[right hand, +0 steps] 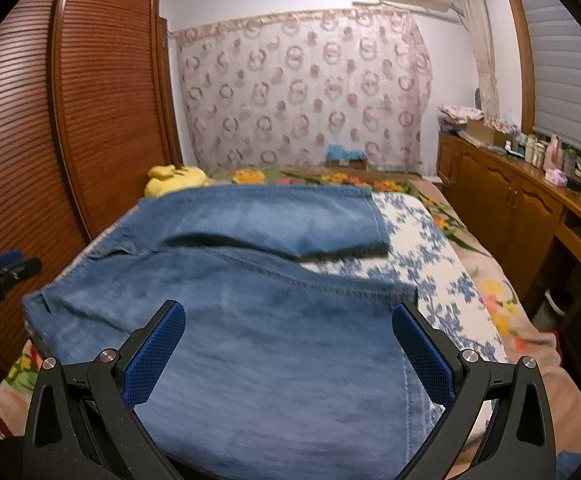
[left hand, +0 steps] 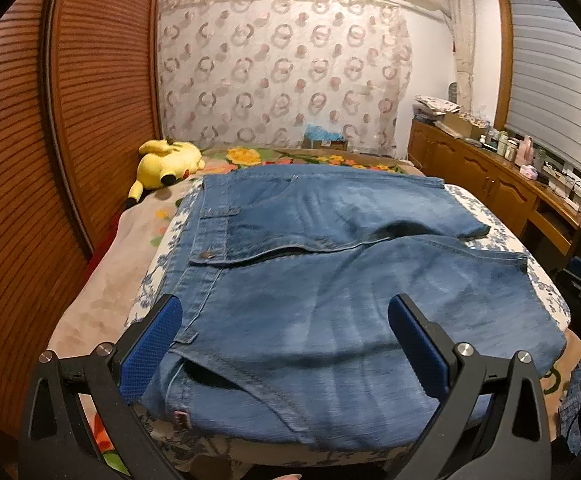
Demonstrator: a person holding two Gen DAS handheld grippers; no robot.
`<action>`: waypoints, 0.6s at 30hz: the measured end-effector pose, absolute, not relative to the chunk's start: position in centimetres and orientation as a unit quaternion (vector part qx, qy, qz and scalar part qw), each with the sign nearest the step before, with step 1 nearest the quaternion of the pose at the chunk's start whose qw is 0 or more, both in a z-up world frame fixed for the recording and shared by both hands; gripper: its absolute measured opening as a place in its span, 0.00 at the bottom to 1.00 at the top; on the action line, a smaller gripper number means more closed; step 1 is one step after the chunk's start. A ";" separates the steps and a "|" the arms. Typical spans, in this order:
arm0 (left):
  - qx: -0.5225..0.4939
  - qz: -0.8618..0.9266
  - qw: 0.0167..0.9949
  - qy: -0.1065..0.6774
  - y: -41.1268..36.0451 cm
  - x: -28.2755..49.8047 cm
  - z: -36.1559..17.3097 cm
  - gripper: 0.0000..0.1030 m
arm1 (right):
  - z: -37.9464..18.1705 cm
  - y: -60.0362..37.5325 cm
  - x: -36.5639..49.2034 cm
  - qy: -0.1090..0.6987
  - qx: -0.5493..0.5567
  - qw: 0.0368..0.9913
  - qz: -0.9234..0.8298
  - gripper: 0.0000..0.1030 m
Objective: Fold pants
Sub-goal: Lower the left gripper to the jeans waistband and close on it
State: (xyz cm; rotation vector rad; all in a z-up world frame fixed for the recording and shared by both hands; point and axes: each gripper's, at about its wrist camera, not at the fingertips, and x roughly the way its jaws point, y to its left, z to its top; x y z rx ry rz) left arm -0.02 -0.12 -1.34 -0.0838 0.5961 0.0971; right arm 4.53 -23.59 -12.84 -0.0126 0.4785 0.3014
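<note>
Blue denim pants (left hand: 330, 280) lie spread flat on a blue-flowered white cushion (left hand: 546, 280), waistband to the left, both legs running to the right. My left gripper (left hand: 284, 320) is open and empty, hovering over the near waistband end. My right gripper (right hand: 288, 324) is open and empty, hovering over the near leg of the pants (right hand: 270, 340) close to its hem. The other gripper shows at the left edge of the right wrist view (right hand: 2, 268).
A yellow plush toy (left hand: 166, 164) lies at the far left of the bed. A slatted wooden wardrobe (left hand: 50, 160) stands on the left. A wooden sideboard (left hand: 490, 184) crowded with bottles runs along the right. A patterned curtain (left hand: 282, 72) hangs behind.
</note>
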 end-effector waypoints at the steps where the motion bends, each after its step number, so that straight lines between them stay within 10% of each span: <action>1: -0.043 0.050 0.953 0.296 0.2 0.0 -1.6 1.00 | -13.0 -23.7 4.7 0.243 -0.008 0.959 0.145 1.00; 18: -0.076 0.111 0.927 0.349 10.2 -1.0 -7.6 1.00 | -14.1 -22.4 3.8 0.307 -0.028 0.944 0.116 1.00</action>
